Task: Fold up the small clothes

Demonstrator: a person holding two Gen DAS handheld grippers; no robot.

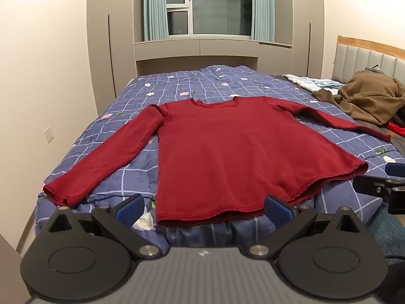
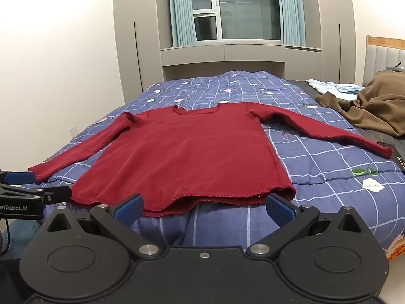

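A dark red long-sleeved sweater [image 1: 227, 152] lies flat on the bed, both sleeves spread out, its hem at the near edge; it also shows in the right wrist view [image 2: 187, 152]. My left gripper [image 1: 202, 209] is open and empty, just in front of the hem, nearer the garment's left corner. My right gripper [image 2: 203, 209] is open and empty in front of the hem's right part. The right gripper's fingers [image 1: 379, 188] show at the right edge of the left wrist view. The left gripper's fingers [image 2: 33, 195] show at the left edge of the right wrist view.
The bed has a blue checked quilt [image 1: 202, 83] with flowers. A brown garment [image 1: 367, 98] and pale clothes [image 1: 308, 81] are piled at the right by the headboard [image 1: 369, 58]. A wall [image 1: 38, 88] is at the left. Grey cabinets and a window [image 1: 202, 5] stand beyond.
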